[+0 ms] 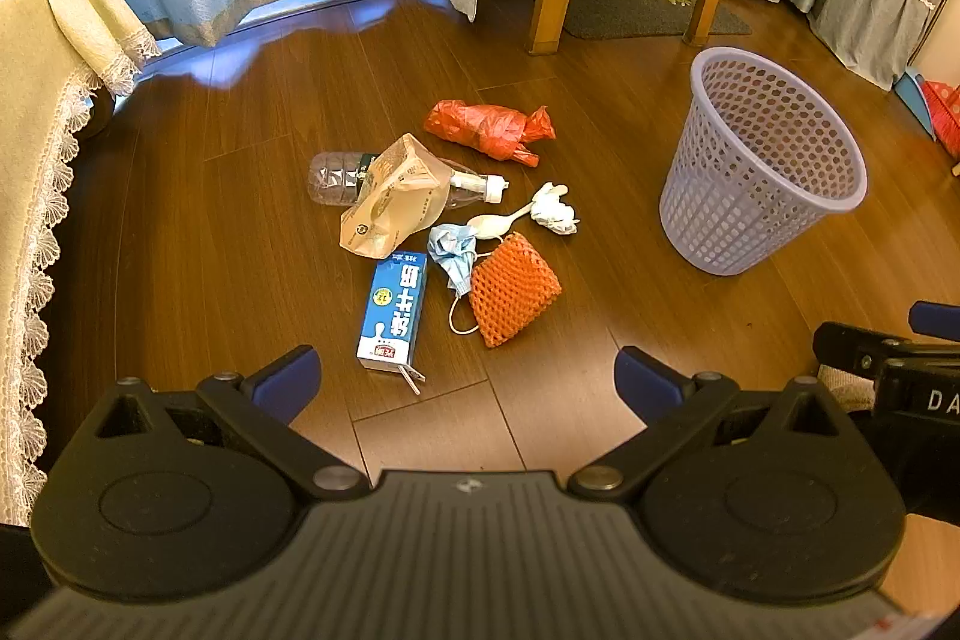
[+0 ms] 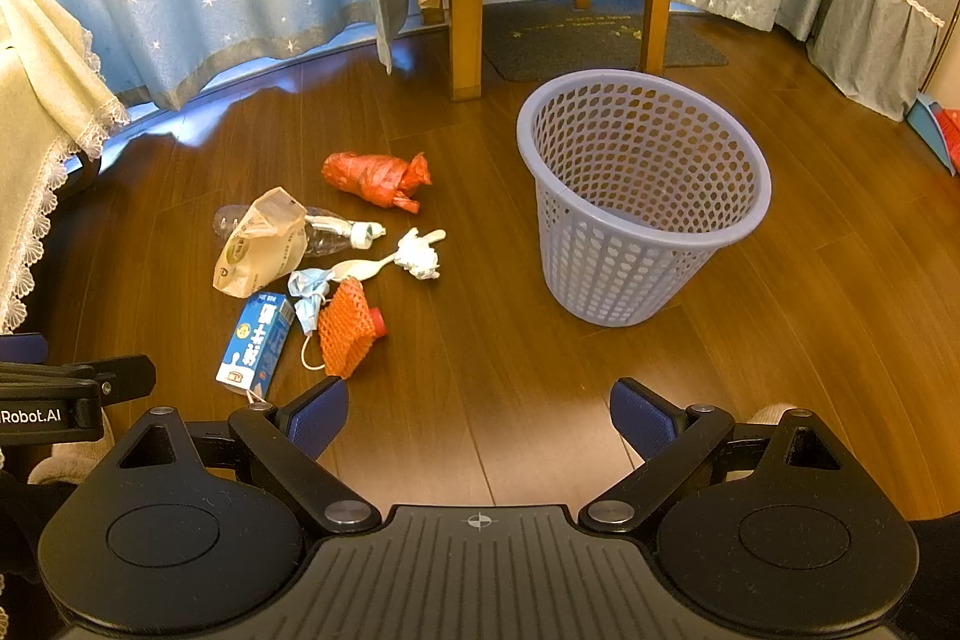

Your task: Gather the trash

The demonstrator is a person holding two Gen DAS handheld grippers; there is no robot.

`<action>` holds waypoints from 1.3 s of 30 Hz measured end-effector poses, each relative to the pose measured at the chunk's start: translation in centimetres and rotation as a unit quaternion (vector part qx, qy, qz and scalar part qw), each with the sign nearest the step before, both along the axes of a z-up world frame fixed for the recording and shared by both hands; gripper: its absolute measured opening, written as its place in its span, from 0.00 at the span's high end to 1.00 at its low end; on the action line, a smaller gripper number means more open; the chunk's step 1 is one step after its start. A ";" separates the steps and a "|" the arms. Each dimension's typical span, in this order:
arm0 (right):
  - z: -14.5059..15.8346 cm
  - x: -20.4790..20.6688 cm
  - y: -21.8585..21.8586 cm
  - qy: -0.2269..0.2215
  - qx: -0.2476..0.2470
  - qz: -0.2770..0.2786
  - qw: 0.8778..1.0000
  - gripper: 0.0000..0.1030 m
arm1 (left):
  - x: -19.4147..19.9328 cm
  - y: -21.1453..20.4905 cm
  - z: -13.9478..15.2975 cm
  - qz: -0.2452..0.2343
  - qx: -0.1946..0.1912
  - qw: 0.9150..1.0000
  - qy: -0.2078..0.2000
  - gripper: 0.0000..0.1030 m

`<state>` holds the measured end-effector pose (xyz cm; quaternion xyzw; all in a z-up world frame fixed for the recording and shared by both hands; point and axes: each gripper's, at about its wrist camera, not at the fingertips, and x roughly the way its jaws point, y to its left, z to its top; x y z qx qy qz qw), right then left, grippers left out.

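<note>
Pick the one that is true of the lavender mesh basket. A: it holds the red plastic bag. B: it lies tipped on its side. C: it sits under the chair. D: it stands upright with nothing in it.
D: the basket stands upright on the wood floor and only bare mesh shows inside, while the red plastic bag lies on the floor beside it.

The paper bag [image 1: 390,196] hides the middle of the clear bottle [image 1: 336,178].
</note>
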<state>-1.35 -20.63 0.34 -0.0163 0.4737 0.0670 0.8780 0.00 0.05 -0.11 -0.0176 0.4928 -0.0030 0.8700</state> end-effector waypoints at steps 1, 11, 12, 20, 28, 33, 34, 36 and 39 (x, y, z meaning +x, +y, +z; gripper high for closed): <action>0.0 0.0 0.0 0.000 0.000 0.000 1.000 0.10 | 0.0 0.0 0.0 0.001 0.000 1.000 0.000 0.01; 0.0 0.1 0.0 0.000 0.000 0.000 1.000 0.10 | 0.1 0.0 0.2 0.002 -0.001 1.000 0.000 0.01; -0.1 0.1 0.0 0.000 0.000 0.000 1.000 0.10 | 0.1 0.0 0.2 0.002 -0.001 1.000 0.000 0.01; -0.1 0.0 0.0 0.000 0.000 -0.001 1.000 0.10 | 0.1 0.0 0.3 0.004 -0.002 1.000 0.001 0.01; 0.0 0.1 -0.1 -0.002 0.000 -0.001 1.000 0.10 | 0.1 0.1 0.2 0.005 -0.001 1.000 -0.001 0.01; -0.5 -0.1 0.2 -0.003 -0.001 0.000 1.000 0.10 | -0.1 0.3 0.1 0.010 -0.013 1.000 -0.002 0.01; -0.4 -0.2 0.2 -0.003 -0.001 0.000 1.000 0.10 | -0.1 0.4 0.1 0.012 -0.015 1.000 -0.002 0.01; -0.3 -0.1 0.2 -0.006 -0.001 0.000 1.000 0.10 | 0.0 0.6 0.0 0.016 -0.021 1.000 0.000 0.01; -0.2 0.2 0.3 -0.008 -0.001 0.005 1.000 0.10 | 0.1 0.7 0.1 0.019 -0.026 0.999 0.003 0.01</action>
